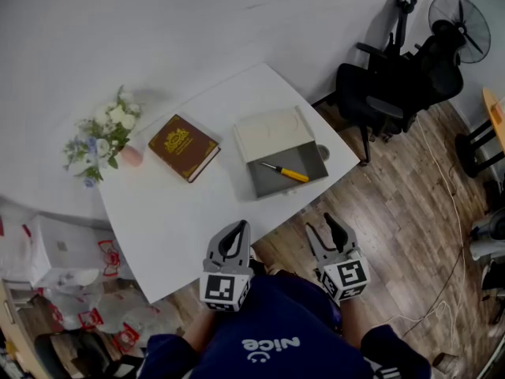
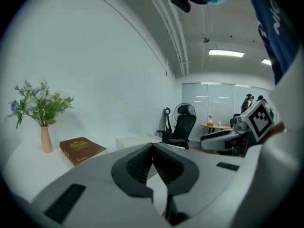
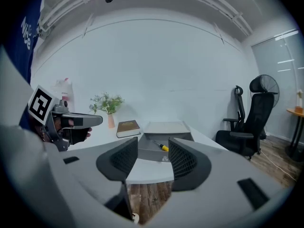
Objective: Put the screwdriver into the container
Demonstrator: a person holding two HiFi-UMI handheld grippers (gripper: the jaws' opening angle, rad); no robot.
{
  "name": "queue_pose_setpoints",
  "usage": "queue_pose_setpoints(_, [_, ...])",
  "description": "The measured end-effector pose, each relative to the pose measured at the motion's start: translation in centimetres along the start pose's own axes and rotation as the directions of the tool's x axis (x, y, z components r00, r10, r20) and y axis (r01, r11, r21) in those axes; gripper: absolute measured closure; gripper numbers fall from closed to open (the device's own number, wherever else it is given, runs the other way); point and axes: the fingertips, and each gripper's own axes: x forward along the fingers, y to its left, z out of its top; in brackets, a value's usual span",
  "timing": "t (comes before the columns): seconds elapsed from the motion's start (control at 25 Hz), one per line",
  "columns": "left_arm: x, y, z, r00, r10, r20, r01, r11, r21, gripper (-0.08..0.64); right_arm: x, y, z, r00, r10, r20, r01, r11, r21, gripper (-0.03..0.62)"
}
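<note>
The yellow-handled screwdriver (image 1: 286,172) lies inside the grey container (image 1: 268,185), whose white lid (image 1: 272,133) is folded back behind it, on the white table (image 1: 181,219). In the right gripper view the screwdriver (image 3: 161,147) shows in the container (image 3: 151,144) ahead of the jaws. My left gripper (image 1: 235,234) hovers over the table's near edge, its fingertips touching, shut on nothing (image 2: 153,148). My right gripper (image 1: 325,229) hangs off the table's near corner above the floor, open and empty (image 3: 153,158). Both are well short of the container.
A brown book (image 1: 184,147) lies left of the container. A pink vase of flowers (image 1: 102,136) stands at the table's left end. A black office chair (image 1: 394,85) and a fan (image 1: 460,26) stand on the wood floor to the right. Cables run over that floor.
</note>
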Motion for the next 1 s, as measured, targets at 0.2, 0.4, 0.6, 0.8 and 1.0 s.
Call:
queue_pose_setpoints(0.2, [0.1, 0.1, 0.1, 1.000, 0.002, 0.005, -0.002, 1.000, -0.004, 0.543, 0.1, 0.2, 0.8, 1.000, -0.014, 0.020, 0.014, 1.000, -0.015, 0.562])
queue_pose_setpoints(0.4, [0.2, -0.1, 0.3, 1.000, -0.010, 0.013, 0.010, 1.000, -0.002, 0.543, -0.2, 0.3, 0.8, 1.000, -0.020, 0.009, 0.021, 0.999, -0.035, 0.571])
queue_pose_setpoints(0.6, [0.3, -0.3, 0.4, 1.000, -0.010, 0.018, 0.010, 1.000, -0.004, 0.543, -0.3, 0.1, 0.9, 1.000, -0.025, 0.015, 0.026, 0.999, -0.045, 0.571])
queue_pose_setpoints(0.8, [0.5, -0.5, 0.4, 1.000, -0.006, 0.027, 0.006, 1.000, -0.009, 0.543, -0.6, -0.2, 0.8, 0.999, -0.040, 0.011, 0.040, 0.997, -0.063, 0.571])
queue_pose_setpoints(1.0, [0.5, -0.9, 0.3, 1.000, -0.004, 0.025, 0.004, 1.000, -0.003, 0.543, -0.8, -0.6, 0.9, 0.999, -0.046, 0.013, 0.047, 0.996, -0.075, 0.571])
